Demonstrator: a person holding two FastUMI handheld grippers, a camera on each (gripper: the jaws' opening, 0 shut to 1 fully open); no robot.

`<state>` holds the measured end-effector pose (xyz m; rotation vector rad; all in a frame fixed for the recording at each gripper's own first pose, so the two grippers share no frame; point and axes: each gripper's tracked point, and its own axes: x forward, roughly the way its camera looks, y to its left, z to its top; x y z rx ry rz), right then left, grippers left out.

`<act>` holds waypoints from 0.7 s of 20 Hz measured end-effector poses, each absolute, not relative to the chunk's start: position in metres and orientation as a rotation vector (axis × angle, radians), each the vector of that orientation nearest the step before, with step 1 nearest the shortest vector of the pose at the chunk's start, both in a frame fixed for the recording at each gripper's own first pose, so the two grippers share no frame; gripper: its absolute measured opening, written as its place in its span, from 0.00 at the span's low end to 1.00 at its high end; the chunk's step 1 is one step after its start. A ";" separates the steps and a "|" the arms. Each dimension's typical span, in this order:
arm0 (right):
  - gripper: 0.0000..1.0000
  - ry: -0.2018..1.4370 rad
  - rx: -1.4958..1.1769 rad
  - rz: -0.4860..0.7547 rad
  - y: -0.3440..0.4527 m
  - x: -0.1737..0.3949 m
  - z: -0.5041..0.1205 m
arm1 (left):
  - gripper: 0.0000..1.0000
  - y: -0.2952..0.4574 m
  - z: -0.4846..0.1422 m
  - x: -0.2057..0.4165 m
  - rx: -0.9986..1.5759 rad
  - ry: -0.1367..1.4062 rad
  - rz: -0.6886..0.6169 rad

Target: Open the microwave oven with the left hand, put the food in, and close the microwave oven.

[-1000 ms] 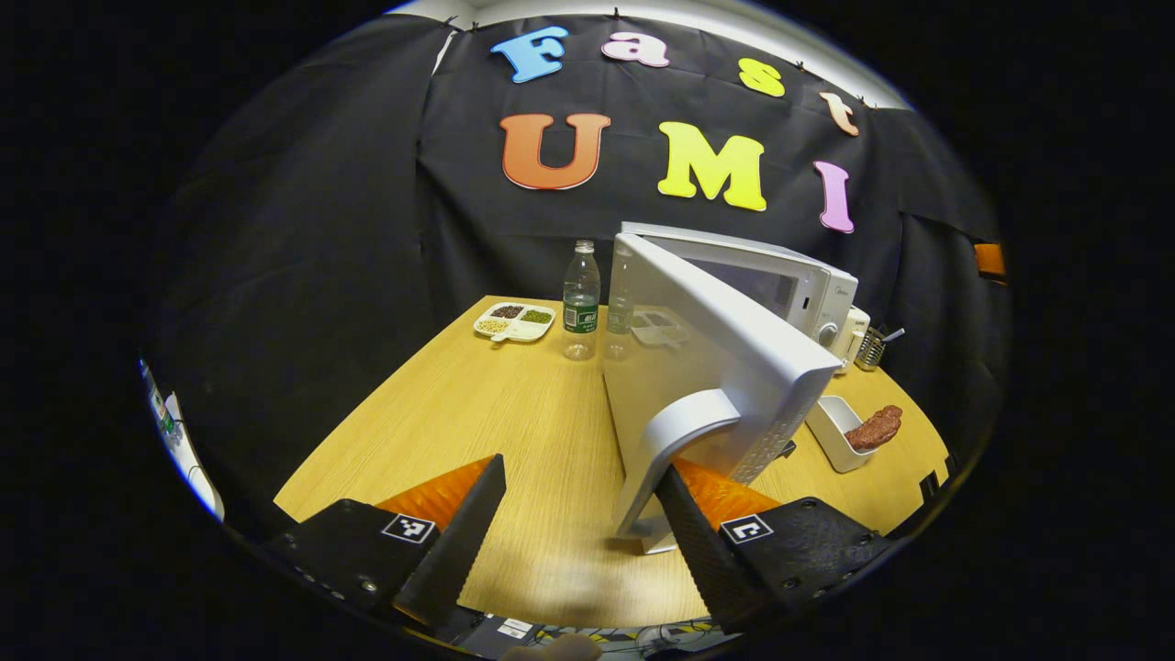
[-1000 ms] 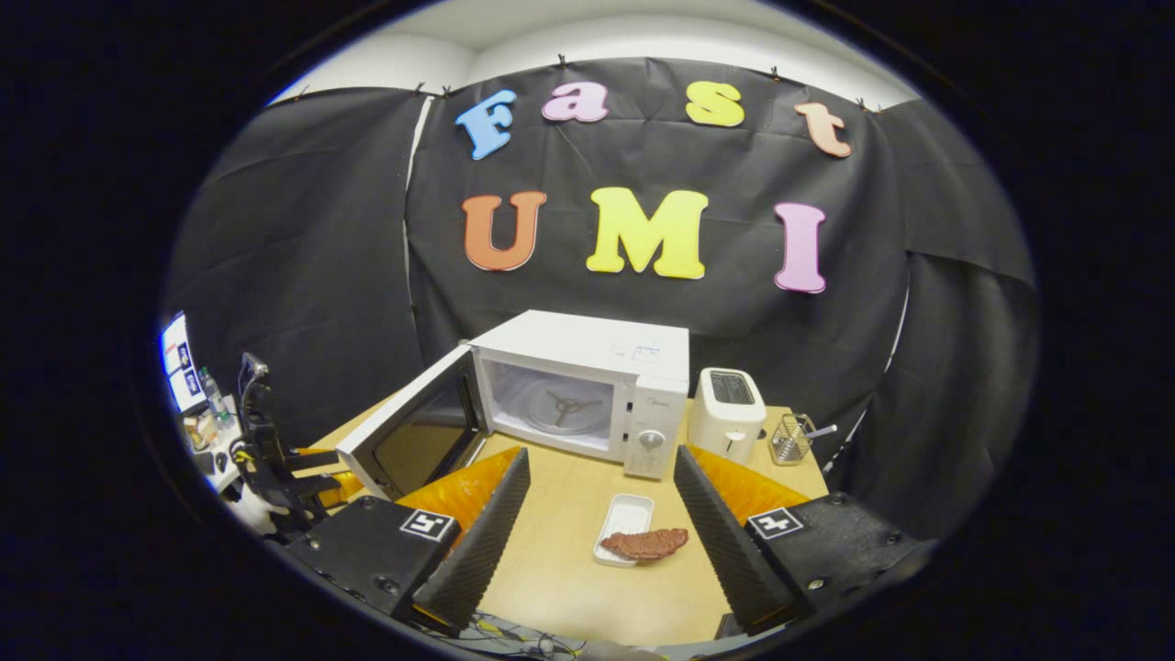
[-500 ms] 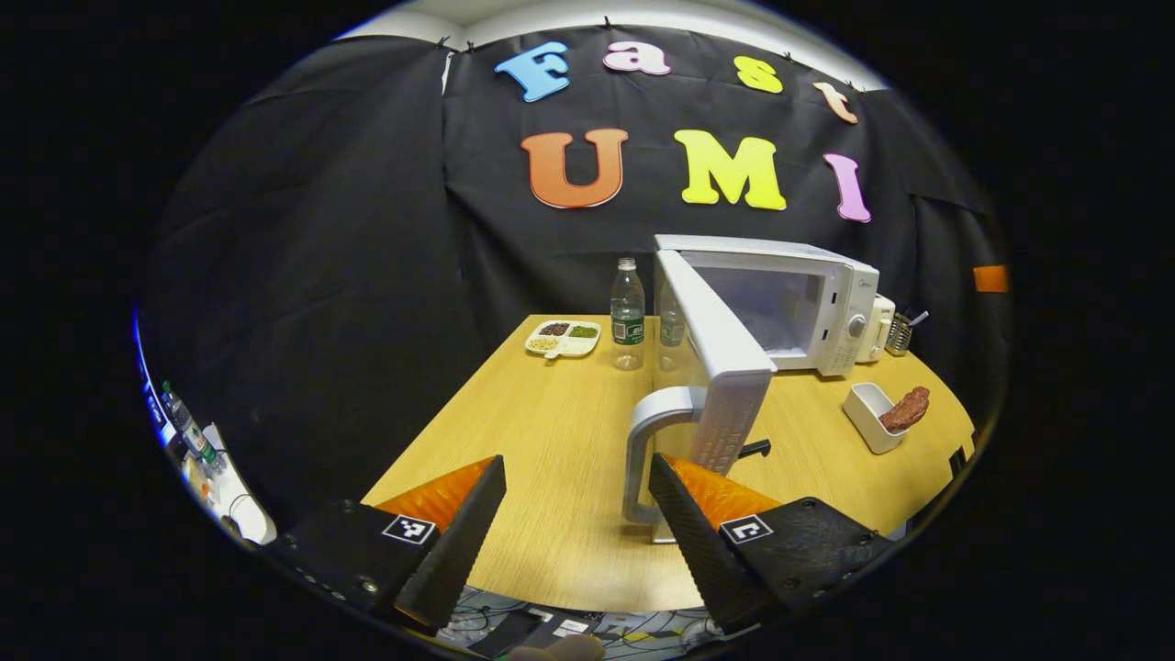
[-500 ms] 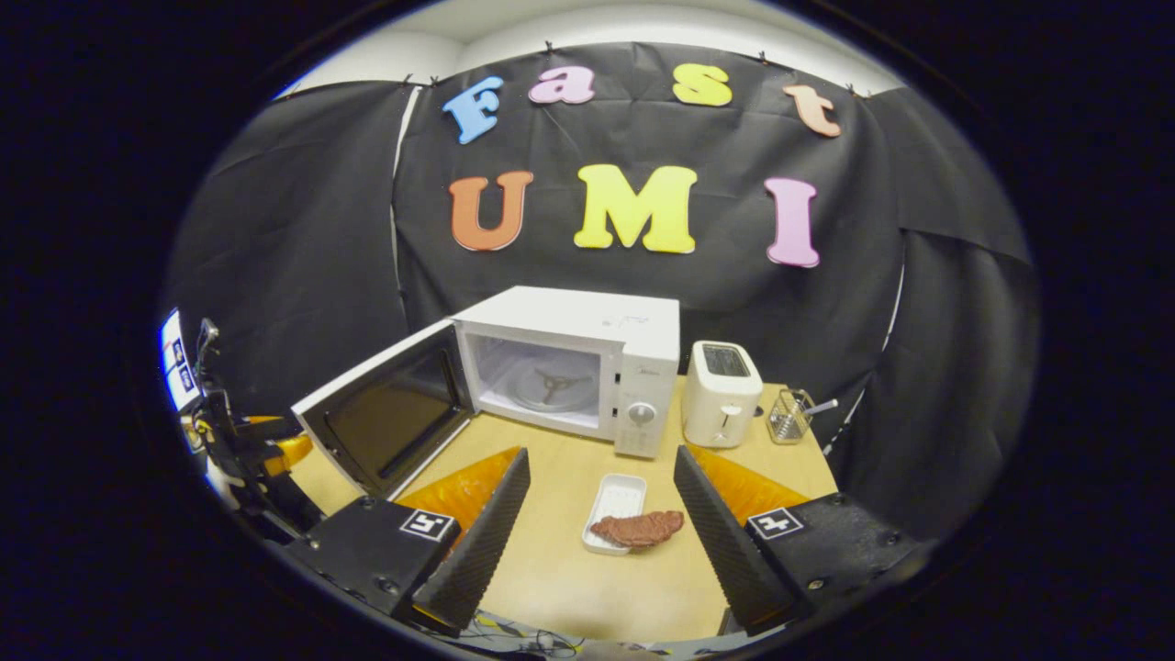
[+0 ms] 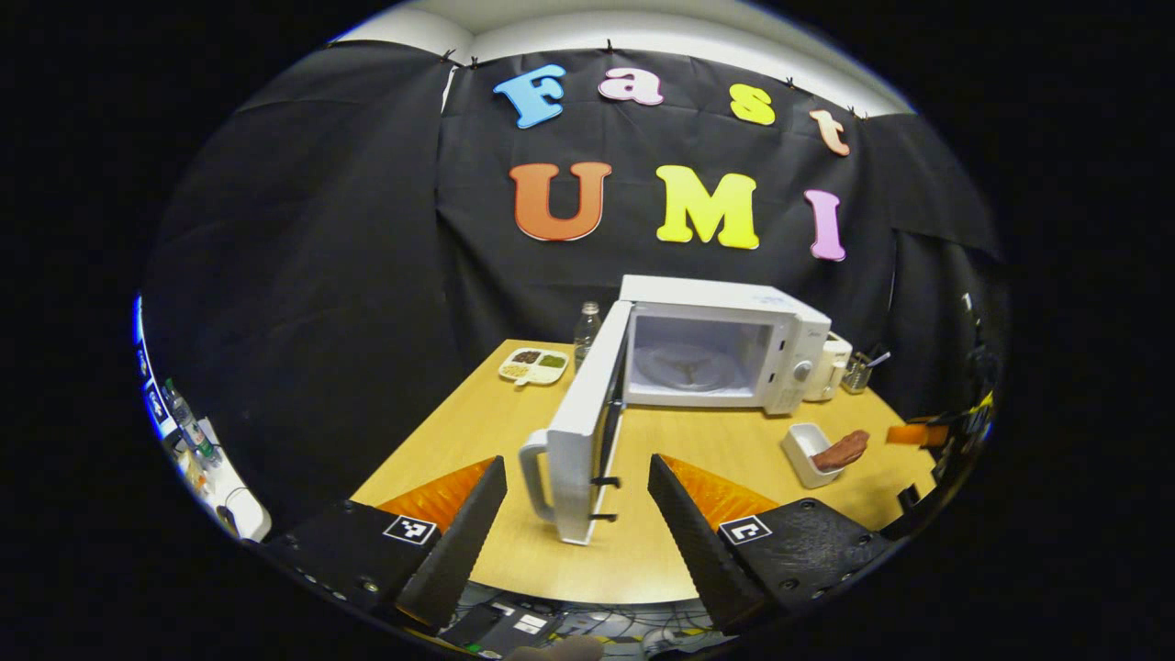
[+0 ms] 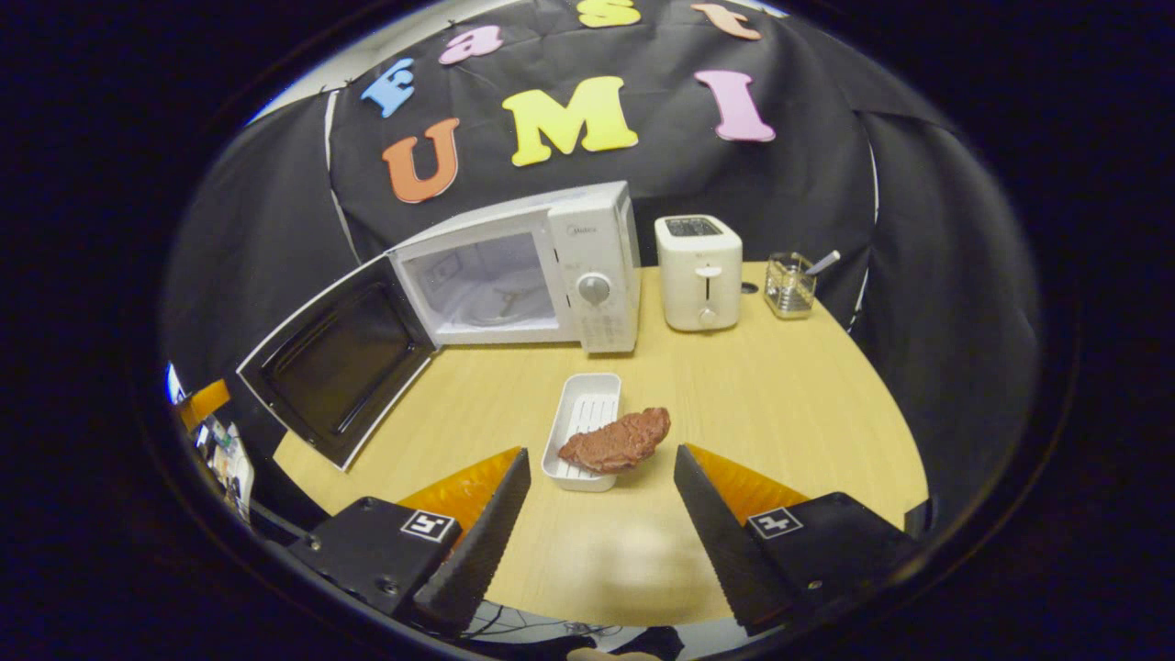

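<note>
With your left gripper (image 5: 574,509) standing jaws apart and empty, just short of the free edge of the microwave door (image 5: 586,424), the opening step looked finished. The door handle (image 5: 534,470) lay between the two fingers in the left gripper view, but neither finger touched it. Beyond it the microwave (image 5: 725,349) showed its bare cavity, with the door swung wide on its hinge.

Your right gripper (image 6: 601,509) was likewise spread and held nothing. Just ahead of its jaws sat the white tray (image 6: 580,422) on the counter (image 6: 789,395), with the brown piece of food (image 6: 617,441) lying across the tray's near end and overhanging its rim. Microwave and tray stood apart, the cavity up and to the left of the tray in the right gripper view.

So the step in hand was, by my reading, fetching the food. Your next move called for bringing the right jaws down around the tray or the food, closing firmly, then carrying it level into the cavity without clipping the door.
</note>
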<state>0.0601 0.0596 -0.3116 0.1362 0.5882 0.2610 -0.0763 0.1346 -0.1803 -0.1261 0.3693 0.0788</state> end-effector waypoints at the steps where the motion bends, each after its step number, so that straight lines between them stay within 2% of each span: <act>1: 1.00 0.608 0.152 0.266 0.060 0.067 -0.323 | 0.96 0.119 -0.170 -0.070 -0.143 0.356 0.054; 6: 0.99 0.655 0.269 0.307 0.058 0.106 -0.360 | 0.96 0.066 -0.127 -0.033 -0.138 0.274 -0.003; 7: 0.86 0.660 0.288 0.323 0.058 0.113 -0.363 | 0.96 0.057 -0.119 -0.026 -0.131 0.256 -0.005; 8: 0.85 0.667 0.311 0.337 0.058 0.122 -0.366 | 0.96 0.052 -0.110 -0.020 -0.120 0.227 0.000; 9: 0.96 0.681 0.342 0.362 0.061 0.129 -0.368 | 0.96 0.047 -0.102 -0.012 -0.105 0.204 0.007; 11: 0.84 0.719 0.412 0.410 0.067 0.138 -0.375 | 0.96 0.036 -0.096 -0.001 -0.078 0.194 0.024; 12: 0.64 0.742 0.446 0.431 0.069 0.141 -0.377 | 0.95 0.031 -0.096 0.003 -0.070 0.201 0.036; 13: 0.70 0.763 0.483 0.444 0.070 0.144 -0.378 | 0.96 0.027 -0.094 0.008 -0.068 0.204 0.047; 14: 0.47 0.777 0.518 0.459 0.071 0.147 -0.378 | 0.96 0.023 -0.093 0.012 -0.070 0.210 0.062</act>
